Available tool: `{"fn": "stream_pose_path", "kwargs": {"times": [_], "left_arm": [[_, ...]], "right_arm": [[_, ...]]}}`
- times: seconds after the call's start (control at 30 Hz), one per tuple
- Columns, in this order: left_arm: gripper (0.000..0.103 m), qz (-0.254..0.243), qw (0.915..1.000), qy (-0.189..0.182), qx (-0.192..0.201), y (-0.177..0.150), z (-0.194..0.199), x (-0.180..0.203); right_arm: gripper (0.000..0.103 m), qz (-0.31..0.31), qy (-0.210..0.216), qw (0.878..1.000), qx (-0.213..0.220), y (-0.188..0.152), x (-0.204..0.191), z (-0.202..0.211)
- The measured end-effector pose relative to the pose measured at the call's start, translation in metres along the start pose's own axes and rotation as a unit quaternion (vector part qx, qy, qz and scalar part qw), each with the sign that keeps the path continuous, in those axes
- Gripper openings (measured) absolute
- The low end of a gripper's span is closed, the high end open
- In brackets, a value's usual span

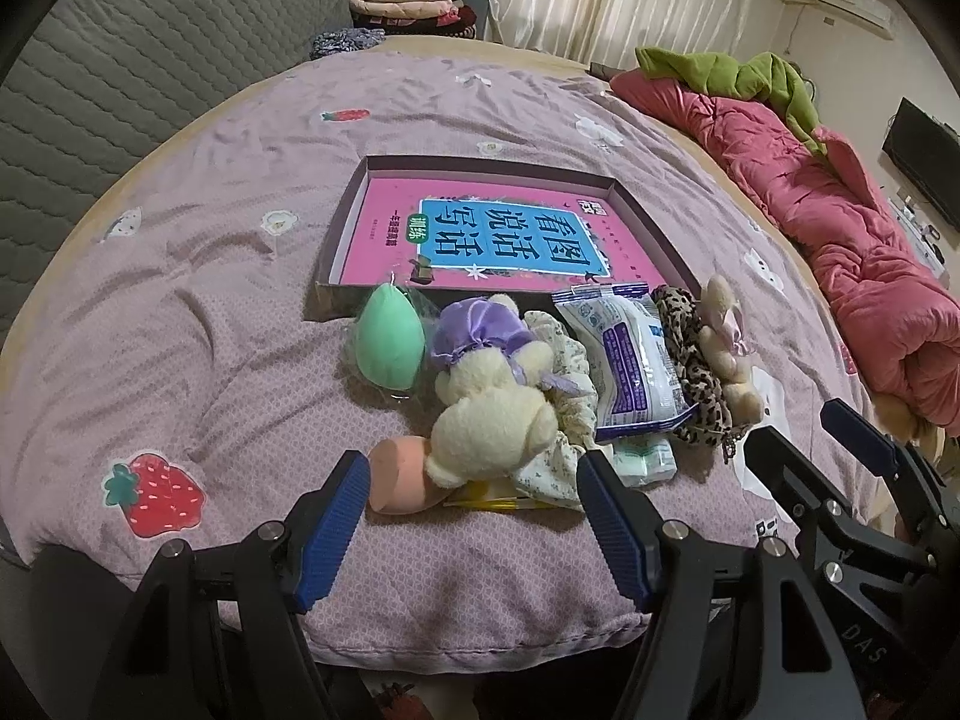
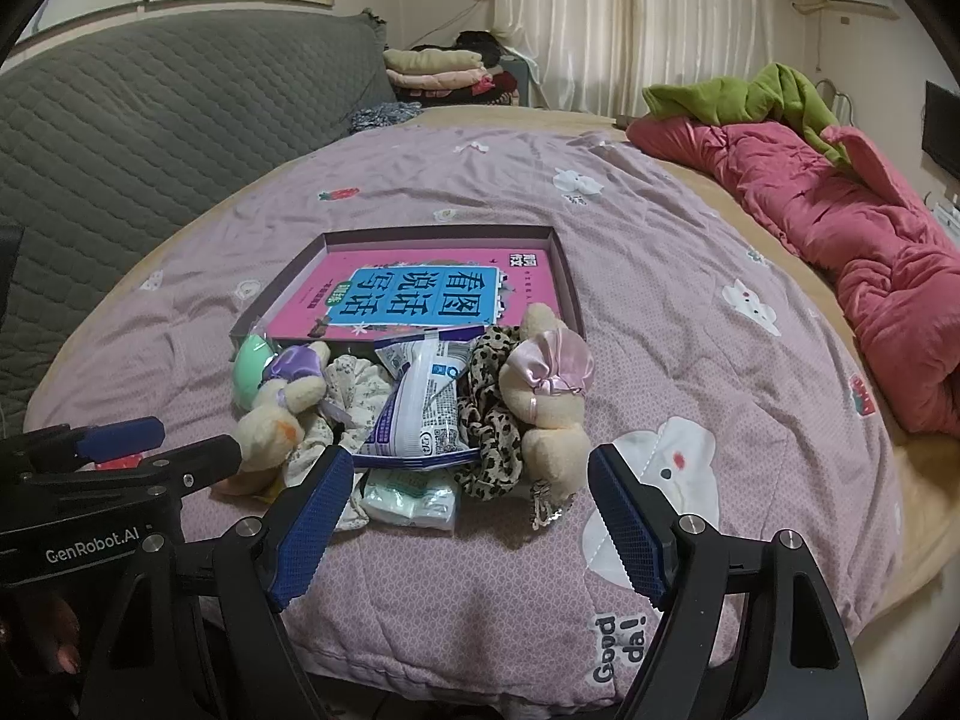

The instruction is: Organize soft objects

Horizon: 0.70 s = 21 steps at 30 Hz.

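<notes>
Jaws of both grippers stand released; only the left wrist view shows the peach sponge (image 1: 399, 477).

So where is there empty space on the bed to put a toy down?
Bare quilt lies left of the green sponge, and between the pink-bow bear and the red blanket. The strip before the box is crowded.

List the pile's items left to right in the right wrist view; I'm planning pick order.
Green sponge → purple-bow bear → floral scrunchie → white packet → leopard scrunchie → pink-bow bear.
</notes>
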<state>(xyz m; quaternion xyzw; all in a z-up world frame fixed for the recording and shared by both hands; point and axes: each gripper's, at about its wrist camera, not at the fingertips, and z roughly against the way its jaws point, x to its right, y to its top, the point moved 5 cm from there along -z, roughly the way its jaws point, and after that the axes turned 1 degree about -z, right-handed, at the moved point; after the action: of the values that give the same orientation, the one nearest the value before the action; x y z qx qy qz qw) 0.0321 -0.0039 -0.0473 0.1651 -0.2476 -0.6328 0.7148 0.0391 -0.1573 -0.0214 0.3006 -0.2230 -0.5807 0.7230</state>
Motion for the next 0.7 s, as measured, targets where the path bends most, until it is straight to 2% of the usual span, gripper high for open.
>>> {"fn": "stream_pose_path", "kwargs": {"times": [0.7], "left_arm": [[0.071, 0.022, 0.9992, -0.025, -0.021, 0.005, -0.010, -0.010]], "right_arm": [[0.081, -0.029, 0.004, 1.000, 0.000, 0.000, 0.014, -0.004]]}}
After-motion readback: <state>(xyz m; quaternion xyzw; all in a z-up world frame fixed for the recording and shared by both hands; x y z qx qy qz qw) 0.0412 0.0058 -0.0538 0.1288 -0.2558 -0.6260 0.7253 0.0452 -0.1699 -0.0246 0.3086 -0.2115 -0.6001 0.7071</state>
